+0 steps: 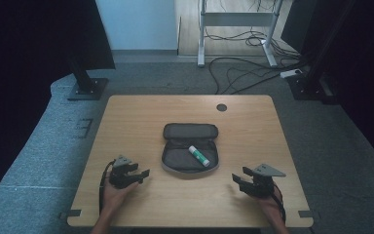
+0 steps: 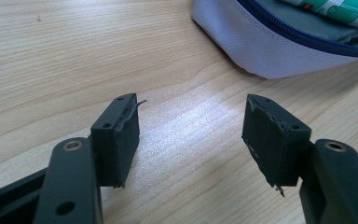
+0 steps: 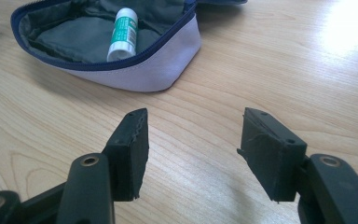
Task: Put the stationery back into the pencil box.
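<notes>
High view had the pouch (image 1: 190, 154) lying unzipped mid-table (image 1: 253, 131), glue stick (image 1: 199, 156) inside it on the grey lining. My left gripper (image 1: 144, 173) sat low near the pouch's left side, jaws spread, nothing between them — my right gripper (image 1: 237, 178) was off to the pouch's right, jaws spread too, empty, both above bare wood.

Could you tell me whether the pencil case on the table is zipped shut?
No, the pencil case lies unzipped and open, with a white and green tube resting inside it.
</notes>
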